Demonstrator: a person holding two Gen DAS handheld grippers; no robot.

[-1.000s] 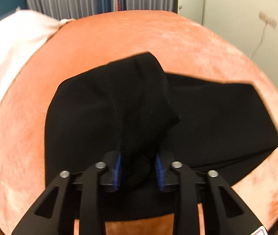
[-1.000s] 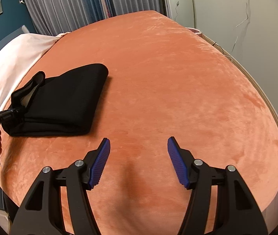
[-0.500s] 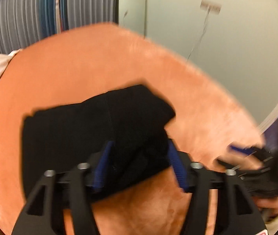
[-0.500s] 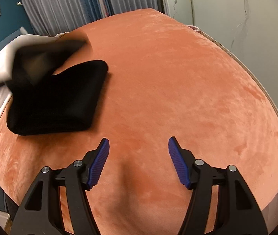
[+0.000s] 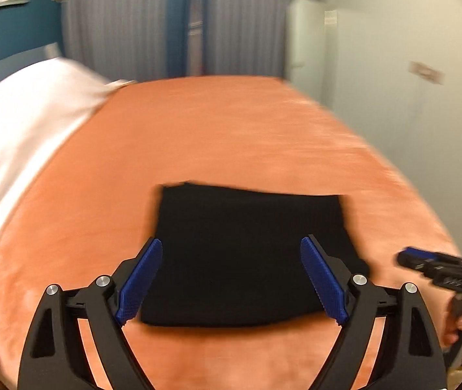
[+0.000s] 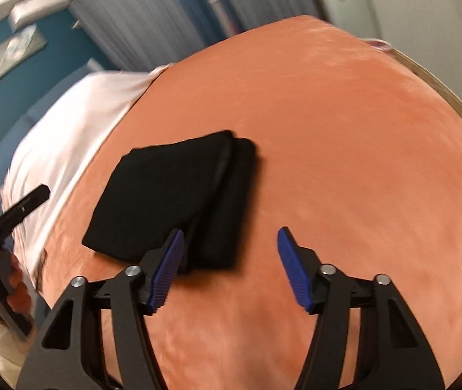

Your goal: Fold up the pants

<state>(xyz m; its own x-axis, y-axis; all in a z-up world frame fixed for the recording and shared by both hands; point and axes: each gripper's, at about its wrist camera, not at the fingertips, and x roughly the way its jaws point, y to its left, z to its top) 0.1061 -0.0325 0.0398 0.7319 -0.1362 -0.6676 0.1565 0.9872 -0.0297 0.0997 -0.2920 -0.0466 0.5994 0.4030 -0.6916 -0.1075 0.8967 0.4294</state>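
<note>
The black pants [image 5: 247, 253] lie folded into a flat rectangular bundle on the orange bed cover [image 5: 218, 136]. My left gripper [image 5: 231, 279] is open and empty, just above the bundle's near edge. In the right wrist view the pants [image 6: 175, 195] lie folded left of centre, with one layer overlapping the other. My right gripper [image 6: 229, 266] is open and empty, with its left finger over the bundle's near right corner. Each gripper shows at the edge of the other's view: the right one [image 5: 439, 269] and the left one [image 6: 10, 217].
A white sheet or pillow [image 5: 19, 123] covers the bed's left side. Grey curtains [image 5: 166, 22] and a pale wall [image 5: 393, 65] stand behind. The bed's right edge [image 6: 452, 97] runs along the wall. The orange cover stretches wide to the right of the pants.
My left gripper let go of the pants fold, opened wide and pulled back. The lifted fold now lies flat on the bundle. My right gripper moved left toward the pants.
</note>
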